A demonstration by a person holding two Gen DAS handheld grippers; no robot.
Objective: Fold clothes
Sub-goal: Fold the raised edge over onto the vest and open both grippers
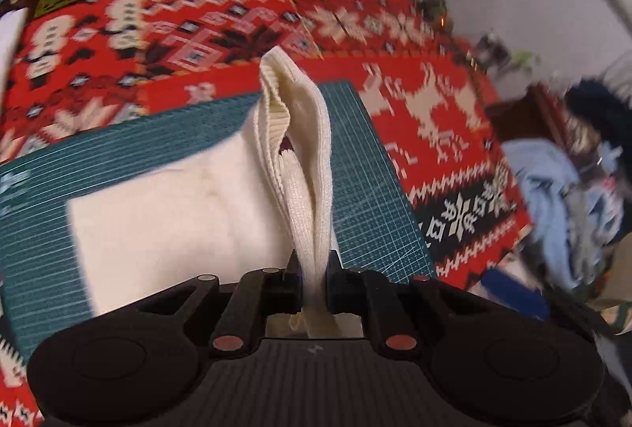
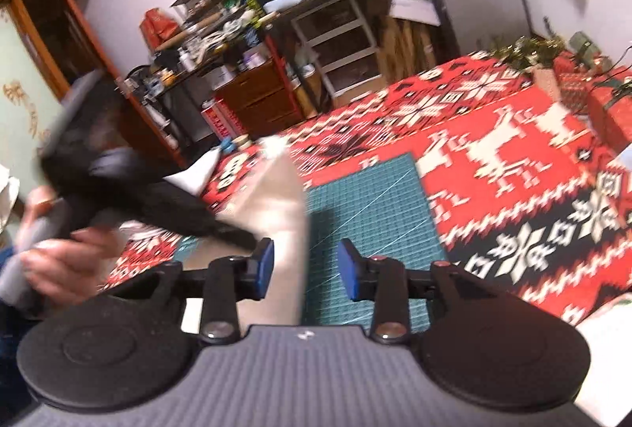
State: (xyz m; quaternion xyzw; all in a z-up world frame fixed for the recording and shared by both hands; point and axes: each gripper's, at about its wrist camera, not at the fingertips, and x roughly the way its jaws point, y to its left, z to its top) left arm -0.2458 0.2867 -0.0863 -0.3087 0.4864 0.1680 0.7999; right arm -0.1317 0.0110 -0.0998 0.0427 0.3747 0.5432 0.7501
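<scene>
Cream knitwear (image 1: 166, 213) lies on the green cutting mat (image 1: 371, 166), its ribbed end pinched tight in the left tongs (image 1: 314, 269) and lifted, running toward twelve o'clock. Right tongs (image 2: 304, 265) stand wide and empty, the cloth's edge at their eleven o'clock. Around the mat spreads the red patterned bench cover (image 2: 513, 158), with a clothes heap (image 1: 553, 190) at three o'clock.

Red patterned tablecloth (image 1: 434, 119) with white reindeer, green cutting mat (image 2: 375, 205) laid on it, cluttered shelves (image 2: 237, 32) against the wall, white drawer unit (image 2: 339, 44) beside them
</scene>
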